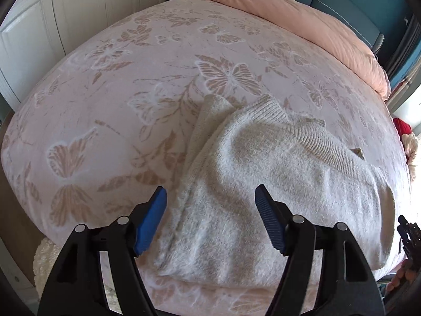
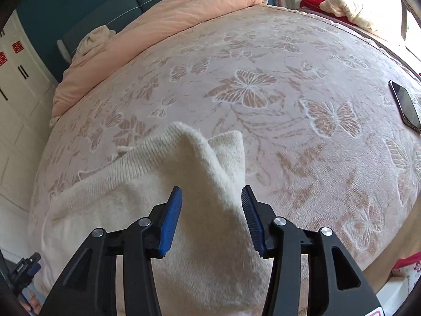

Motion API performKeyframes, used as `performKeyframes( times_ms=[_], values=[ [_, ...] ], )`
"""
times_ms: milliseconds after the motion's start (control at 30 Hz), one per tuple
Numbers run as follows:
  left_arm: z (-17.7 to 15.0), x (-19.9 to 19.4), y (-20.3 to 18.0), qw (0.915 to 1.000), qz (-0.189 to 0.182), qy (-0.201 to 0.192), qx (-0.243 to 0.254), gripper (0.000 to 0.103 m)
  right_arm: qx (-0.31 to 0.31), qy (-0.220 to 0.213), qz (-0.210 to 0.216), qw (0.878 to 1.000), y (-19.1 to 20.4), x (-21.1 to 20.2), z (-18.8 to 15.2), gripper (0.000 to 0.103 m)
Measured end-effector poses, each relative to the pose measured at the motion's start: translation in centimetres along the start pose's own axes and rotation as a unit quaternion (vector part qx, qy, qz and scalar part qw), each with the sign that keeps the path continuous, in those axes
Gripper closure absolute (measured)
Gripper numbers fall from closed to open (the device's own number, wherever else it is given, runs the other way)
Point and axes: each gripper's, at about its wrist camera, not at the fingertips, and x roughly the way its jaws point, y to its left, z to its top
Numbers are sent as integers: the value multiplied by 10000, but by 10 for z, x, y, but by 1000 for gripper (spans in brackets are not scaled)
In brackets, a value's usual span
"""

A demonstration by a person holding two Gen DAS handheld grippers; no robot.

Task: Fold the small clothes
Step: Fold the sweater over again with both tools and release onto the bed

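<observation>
The cream sweater (image 1: pixel 263 184) on the bed (image 1: pixel 118 79) looks soft, floppy; grip its near hem. Both jaws spread, empty.

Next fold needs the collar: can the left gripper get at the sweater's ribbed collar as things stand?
Probably yes: the left gripper is open above the sweater, and nothing lies between it and the ribbed collar.

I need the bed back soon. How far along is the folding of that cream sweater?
Done: the cream sweater lies on the butterfly bedspread with a sleeve tucked under its edge, so at least one fold seems made. In hand: nothing; the left gripper and right gripper are open above it. Left: it looks rumpled, so smoothing and further folds likely remain.
</observation>
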Motion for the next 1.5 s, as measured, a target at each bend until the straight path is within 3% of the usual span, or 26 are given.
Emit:
performKeyframes(
  times_ms=[67, 100, 167, 200, 233, 267, 300, 333, 367, 433, 500, 533, 567, 633, 667, 833, 900, 967, 1033, 1167, 1200, 1300, 1400, 1500],
  values=[
    [14, 0, -10, 9998, -65, -189, 79, 33, -30, -77, 103, 9999, 8, 5, 17, 47],
    [24, 3, -18, 9995, -38, -229, 196, 30, -104, -50, 121, 9999, 14, 13, 25, 35],
    [45, 21, -30, 9991, 42, -226, 347, 23, -237, 305, 98, 9992, 26, 40, 39, 25],
    [53, 35, -34, 9991, 160, -103, 388, 23, -294, 552, -17, 9980, 29, 57, 43, 27],
    [61, 51, -34, 9989, 286, 46, 360, 25, -359, 749, -218, 9963, 33, 72, 44, 30],
    [67, 67, -32, 9988, 319, 234, 302, 42, -442, 909, -324, 9944, 36, 83, 42, 58],
    [71, 80, -29, 9983, 312, 429, 225, 62, -487, 1075, -304, 9925, 41, 89, 41, 89],
    [74, 89, -25, 9979, 116, 622, 124, 94, -429, 1180, -87, 9920, 44, 89, 40, 93],
    [77, 91, -21, 9976, -78, 688, -54, 95, -323, 1003, 331, 9939, 48, 77, 42, 94],
    [85, 73, -18, 9985, -405, 295, -201, 95, -400, 344, 999, 9936, 56, 42, 48, 95],
    [93, 51, -14, 9978, -545, -159, -335, 95, -389, -172, 1086, 9932, 52, 17, 54, 95],
    [95, 51, -11, 9970, -549, -187, -504, 95, -243, -269, 1032, 9940, 43, 19, 55, 95],
    [96, 60, -9, 9973, -461, -91, -564, 95, -149, -125, 796, 9966, 34, 35, 56, 94],
    [93, 93, -13, 9990, -78, 351, -266, 94, -59, 756, 136, 9970, 13, 90, 50, 94],
    [88, 105, -14, 9985, 86, 532, -124, 94, 29, 1098, -47, 9939, 4, 108, 42, 95],
    [71, 57, -11, 10000, 5, -20, 29, 84, 160, 17, 237, 9996, 11, 35, 33, 81],
    [56, 27, -2, 9995, -28, -312, 58, 67, -15, -212, 338, 9992, 17, 5, 17, 78],
    [33, 2, 11, 9992, -139, -350, -121, 41, -229, -85, 491, 9985, 25, -12, -4, 78],
    [6, -13, 26, 9982, -337, -257, -433, 31, -521, 104, 601, 9968, 38, -22, -29, 78],
    [-48, -11, 49, 9924, -378, 72, -1169, 27, -1015, 682, 1315, 9837, 90, -21, -75, 79],
    [-58, -6, 56, 9877, -431, 228, -1482, 27, -1252, 738, 1425, 9791, 110, -19, -84, 80],
    [-76, 15, 70, 9634, -900, 687, -2430, 27, -1822, 946, 1626, 9651, 161, -1, -106, 80],
    [-71, 19, 65, 9612, -961, 536, -2529, 18, -1996, 1604, 1312, 9577, 185, 49, -132, 79],
    [-62, 21, 62, 9541, -1116, 521, -2729, 17, -2051, 1570, 1174, 9589, 192, 51, -136, 79]
  ],
)
